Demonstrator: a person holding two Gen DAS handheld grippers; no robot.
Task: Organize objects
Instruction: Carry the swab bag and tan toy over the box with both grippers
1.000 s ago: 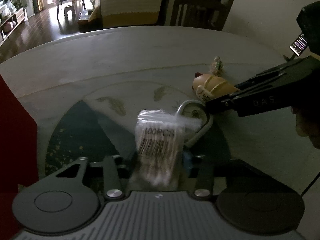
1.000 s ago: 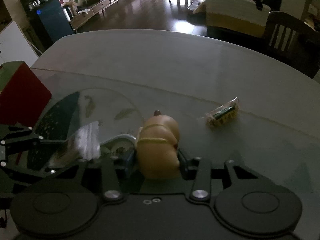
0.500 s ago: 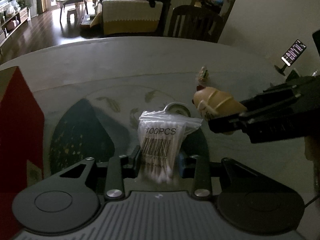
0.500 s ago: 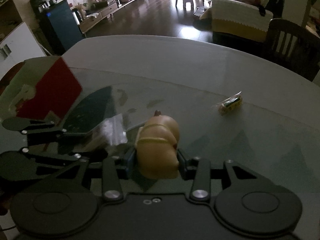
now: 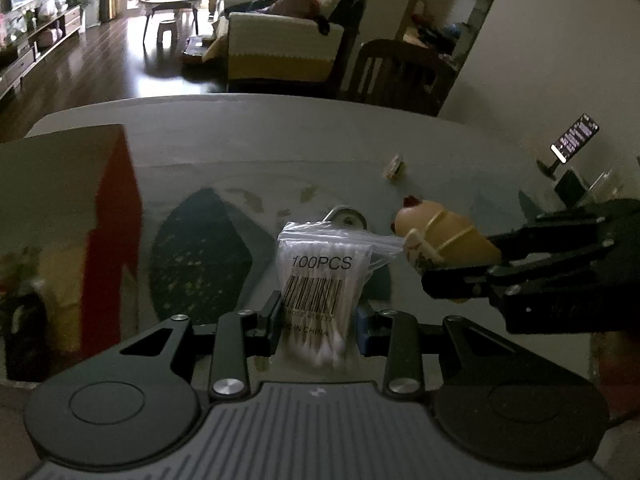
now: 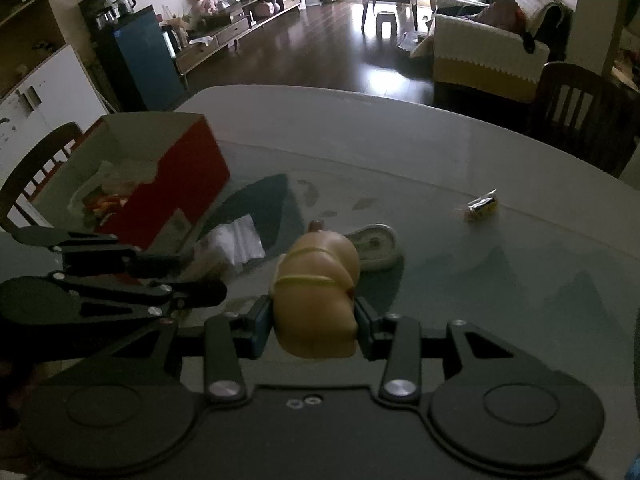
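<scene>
My left gripper (image 5: pixel 318 322) is shut on a clear bag of cotton swabs (image 5: pixel 320 276) marked 100PCS, held above the table. My right gripper (image 6: pixel 314 324) is shut on a tan toy figure (image 6: pixel 316 284) with yellow bands; the same toy figure (image 5: pixel 444 236) shows at the right of the left wrist view. An open red box (image 6: pixel 180 184) with items inside stands at the left, and the red box (image 5: pixel 114 216) fills the left edge of the left wrist view. A small round case (image 6: pixel 376 246) and a small yellow packet (image 6: pixel 480 206) lie on the table.
The grey table (image 6: pixel 400 144) carries a dark patterned mat (image 5: pixel 200 260) under glass. A lit phone on a stand (image 5: pixel 572 140) sits at the far right. Wooden chairs (image 6: pixel 576 112) stand at the table's far edge and left side, with a sofa behind.
Both grippers have risen and swung left with their loads. The red box has come further into both views, and the small packet and round case now look farther away.
</scene>
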